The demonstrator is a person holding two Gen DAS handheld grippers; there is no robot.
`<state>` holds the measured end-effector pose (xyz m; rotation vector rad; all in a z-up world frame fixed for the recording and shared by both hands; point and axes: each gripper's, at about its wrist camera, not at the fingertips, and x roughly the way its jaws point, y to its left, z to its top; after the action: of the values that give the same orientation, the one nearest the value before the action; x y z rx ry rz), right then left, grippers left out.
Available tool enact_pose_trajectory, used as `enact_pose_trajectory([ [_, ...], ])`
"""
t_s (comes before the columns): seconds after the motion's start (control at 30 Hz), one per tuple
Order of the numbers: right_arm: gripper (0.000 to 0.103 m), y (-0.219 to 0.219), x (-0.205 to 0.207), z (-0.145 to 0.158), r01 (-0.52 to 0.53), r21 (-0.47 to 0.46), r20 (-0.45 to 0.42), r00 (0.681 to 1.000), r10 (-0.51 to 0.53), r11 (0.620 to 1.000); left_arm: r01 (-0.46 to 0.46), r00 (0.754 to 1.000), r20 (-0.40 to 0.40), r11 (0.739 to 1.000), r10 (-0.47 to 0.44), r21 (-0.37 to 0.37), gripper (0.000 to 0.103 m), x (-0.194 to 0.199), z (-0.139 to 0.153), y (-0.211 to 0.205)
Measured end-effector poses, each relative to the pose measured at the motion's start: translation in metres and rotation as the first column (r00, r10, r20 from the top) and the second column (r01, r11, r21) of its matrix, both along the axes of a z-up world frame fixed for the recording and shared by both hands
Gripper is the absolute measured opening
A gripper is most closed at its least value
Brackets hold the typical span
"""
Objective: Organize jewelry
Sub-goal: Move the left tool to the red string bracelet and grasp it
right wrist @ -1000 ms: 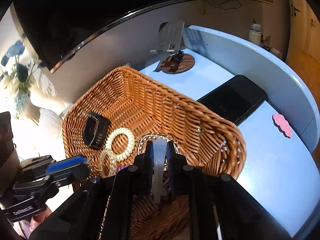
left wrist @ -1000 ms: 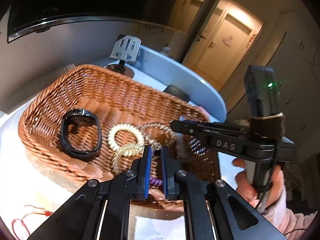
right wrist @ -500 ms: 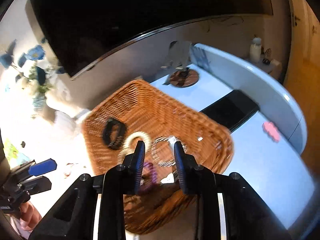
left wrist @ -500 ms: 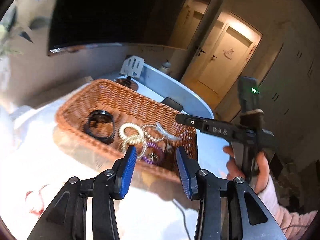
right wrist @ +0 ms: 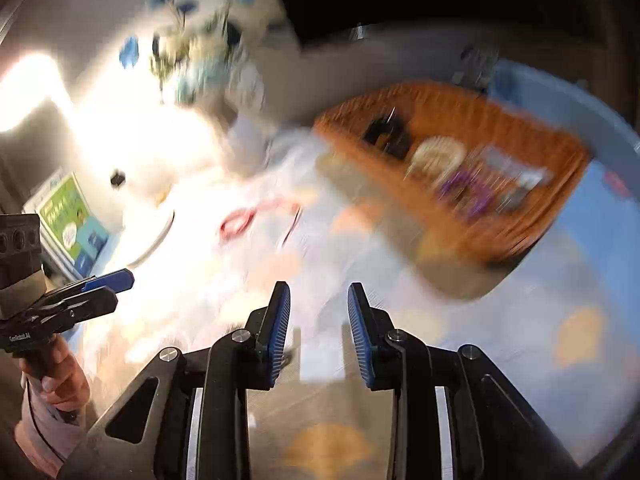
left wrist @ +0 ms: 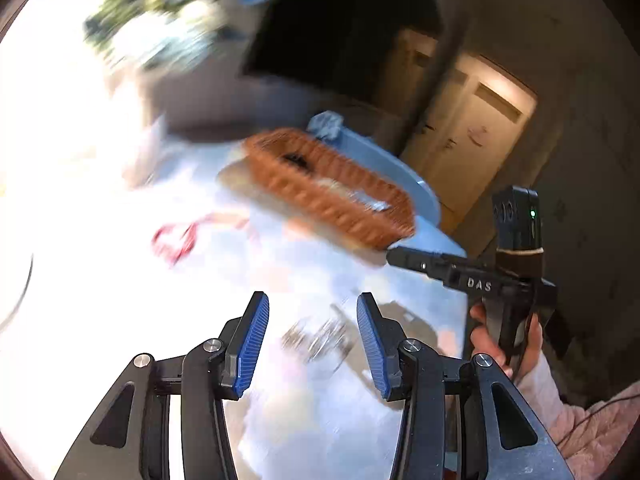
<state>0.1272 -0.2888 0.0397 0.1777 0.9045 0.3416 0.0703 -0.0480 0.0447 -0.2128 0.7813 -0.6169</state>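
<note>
While both views are blurred, your table carries the wicker basket with jewelry inside, far from both tools. Your left gripper and right gripper are spread, holding nothing. A red cord lies on the table beside the basket.

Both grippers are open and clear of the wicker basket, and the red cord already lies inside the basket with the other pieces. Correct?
Not quite: the red cord lies on the table, outside the wicker basket, as the right wrist view shows. Left gripper and right gripper are indeed open and clear of it.
</note>
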Motion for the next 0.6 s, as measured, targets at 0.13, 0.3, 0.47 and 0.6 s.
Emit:
enact_pose_trajectory([
  [0.13, 0.033, 0.03, 0.009, -0.016, -0.007, -0.048, -0.014, 1.0, 0.006, 0.999, -0.05, 0.996, -0.073, 0.999, 0.051, 0.016, 0.047, -0.003, -0.032, 0.021],
  [0.3, 0.033, 0.044, 0.019, -0.025, 0.002, -0.116, -0.029, 1.0, -0.005, 0.993, -0.1, 0.986, -0.128, 0.993, 0.108, 0.069, 0.047, 0.013, -0.048, 0.034],
  [0.47, 0.033, 0.041, 0.028, -0.036, 0.01, -0.107, -0.092, 0.996, -0.02, 0.994, -0.105, 0.987, -0.099, 0.979, 0.123, 0.173, 0.047, 0.056, -0.039, 0.023],
  [0.6, 0.033, 0.038, 0.028, -0.038, 0.011, -0.086, -0.105, 0.994, -0.02, 0.996, -0.095, 0.981, -0.131, 0.95, 0.14, 0.297, 0.047, 0.105, -0.04, 0.009],
])
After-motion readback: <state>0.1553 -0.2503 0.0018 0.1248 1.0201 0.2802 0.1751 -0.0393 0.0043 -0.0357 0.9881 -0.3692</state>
